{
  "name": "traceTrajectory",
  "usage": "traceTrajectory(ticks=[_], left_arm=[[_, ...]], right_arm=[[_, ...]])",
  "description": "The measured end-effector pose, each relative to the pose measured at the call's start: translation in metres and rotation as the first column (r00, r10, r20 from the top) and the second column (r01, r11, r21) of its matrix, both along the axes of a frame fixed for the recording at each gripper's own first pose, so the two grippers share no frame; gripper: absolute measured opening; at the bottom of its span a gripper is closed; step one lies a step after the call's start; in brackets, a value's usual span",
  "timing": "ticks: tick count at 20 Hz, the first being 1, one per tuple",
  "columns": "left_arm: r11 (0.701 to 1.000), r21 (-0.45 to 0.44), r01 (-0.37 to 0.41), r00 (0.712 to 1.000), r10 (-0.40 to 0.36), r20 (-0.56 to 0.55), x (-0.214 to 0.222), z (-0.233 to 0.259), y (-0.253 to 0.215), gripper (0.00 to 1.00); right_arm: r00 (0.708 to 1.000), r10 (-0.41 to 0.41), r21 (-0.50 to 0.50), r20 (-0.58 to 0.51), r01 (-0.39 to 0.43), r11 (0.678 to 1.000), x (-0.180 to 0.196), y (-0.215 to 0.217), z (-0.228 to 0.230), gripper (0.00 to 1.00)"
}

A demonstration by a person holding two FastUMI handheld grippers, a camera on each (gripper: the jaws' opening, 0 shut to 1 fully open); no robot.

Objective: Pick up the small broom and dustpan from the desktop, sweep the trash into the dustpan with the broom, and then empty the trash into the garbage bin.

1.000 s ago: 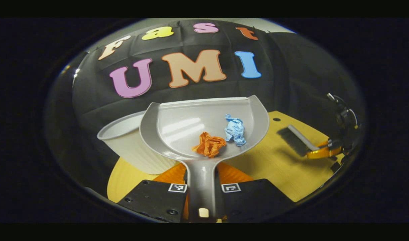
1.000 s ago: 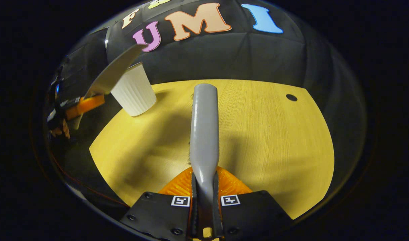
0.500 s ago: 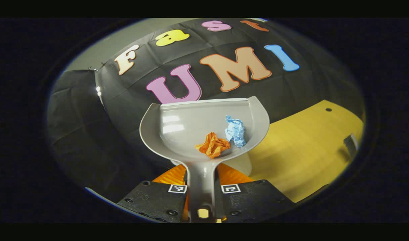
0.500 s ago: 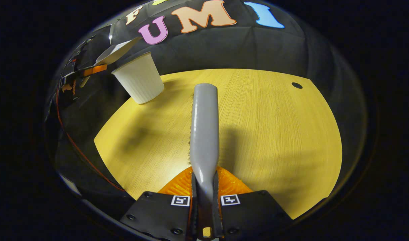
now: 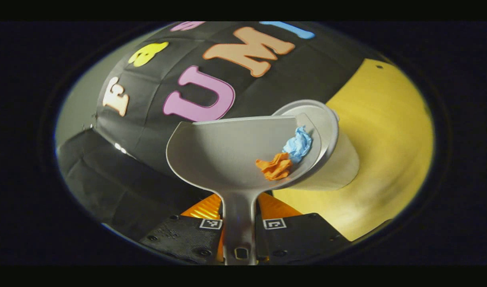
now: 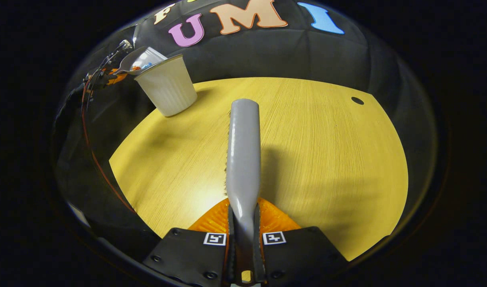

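Observation:
My left gripper (image 5: 240, 207) is shut on the handle of the grey dustpan (image 5: 223, 155), which is tilted toward its right side over the white garbage bin (image 5: 335, 159). An orange paper ball (image 5: 274, 167) and a blue paper ball (image 5: 298, 144) lie against the pan's lower right wall, beside the bin's rim. My right gripper (image 6: 243, 217) is shut on the grey broom (image 6: 243, 151), held above the yellow desktop (image 6: 327, 159). In the right gripper view the dustpan (image 6: 132, 60) leans over the bin (image 6: 167, 89) at the far left, with the left gripper (image 6: 104, 75) behind it.
The round yellow desktop (image 5: 387, 131) has a small dark hole (image 6: 357, 100) near its far right edge. Black cloth walls close in behind and to the left of the bin. A red cable (image 6: 93, 159) runs along the desk's left edge.
The dustpan has rolled to the right above the bin, and both paper balls have slid to its right wall. The broom has barely moved.

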State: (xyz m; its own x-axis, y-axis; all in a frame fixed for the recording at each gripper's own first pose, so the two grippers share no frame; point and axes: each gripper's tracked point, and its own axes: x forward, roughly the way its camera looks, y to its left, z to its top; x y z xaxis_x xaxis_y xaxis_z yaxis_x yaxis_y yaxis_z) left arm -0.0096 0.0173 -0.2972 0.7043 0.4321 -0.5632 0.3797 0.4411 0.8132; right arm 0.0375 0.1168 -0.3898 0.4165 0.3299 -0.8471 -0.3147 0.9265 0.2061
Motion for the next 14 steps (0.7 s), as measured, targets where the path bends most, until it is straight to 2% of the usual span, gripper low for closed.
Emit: traceTrajectory(ticks=[2,5,7,8,9,11,12,13,14], left_arm=[[0.975,0.170,0.142,0.989,-0.132,-0.067,0.007,0.011,-0.003,0.25],[0.913,0.295,0.281,0.954,-0.232,-0.190,0.013,0.007,-0.009,0.22],[0.855,0.365,0.368,0.922,-0.286,-0.260,0.019,0.006,-0.019,0.23],[0.860,0.354,0.368,0.922,-0.289,-0.258,0.018,0.006,-0.021,0.24],[0.892,0.316,0.323,0.937,-0.254,-0.239,0.015,0.006,-0.018,0.23],[0.971,0.161,0.176,0.979,-0.155,-0.135,0.010,-0.003,-0.020,0.22],[0.993,0.071,0.097,0.992,-0.091,-0.088,0.008,-0.010,-0.020,0.22],[0.999,-0.027,0.032,0.998,-0.034,-0.046,0.007,-0.013,-0.023,0.22],[0.992,-0.124,-0.012,1.000,0.011,-0.010,0.006,-0.016,-0.031,0.22]], right_arm=[[1.000,0.013,-0.008,0.006,-0.013,1.000,0.001,0.002,-0.001,0.19],[1.000,0.018,-0.009,0.004,-0.018,1.000,0.000,0.006,0.001,0.19],[0.999,0.027,-0.005,0.017,-0.027,1.000,0.002,0.009,0.005,0.19],[0.999,0.032,-0.003,0.027,-0.032,0.999,-0.001,0.007,0.007,0.19],[0.999,0.031,0.000,0.035,-0.031,1.000,-0.002,0.006,0.010,0.19],[0.999,0.019,0.013,0.045,-0.020,1.000,-0.005,0.004,0.013,0.19],[0.999,0.013,0.017,0.046,-0.013,1.000,-0.005,0.001,0.013,0.19],[0.999,0.009,0.017,0.047,-0.009,1.000,-0.005,0.001,0.013,0.19],[0.999,0.006,0.015,0.048,-0.007,1.000,-0.005,0.001,0.012,0.19]])
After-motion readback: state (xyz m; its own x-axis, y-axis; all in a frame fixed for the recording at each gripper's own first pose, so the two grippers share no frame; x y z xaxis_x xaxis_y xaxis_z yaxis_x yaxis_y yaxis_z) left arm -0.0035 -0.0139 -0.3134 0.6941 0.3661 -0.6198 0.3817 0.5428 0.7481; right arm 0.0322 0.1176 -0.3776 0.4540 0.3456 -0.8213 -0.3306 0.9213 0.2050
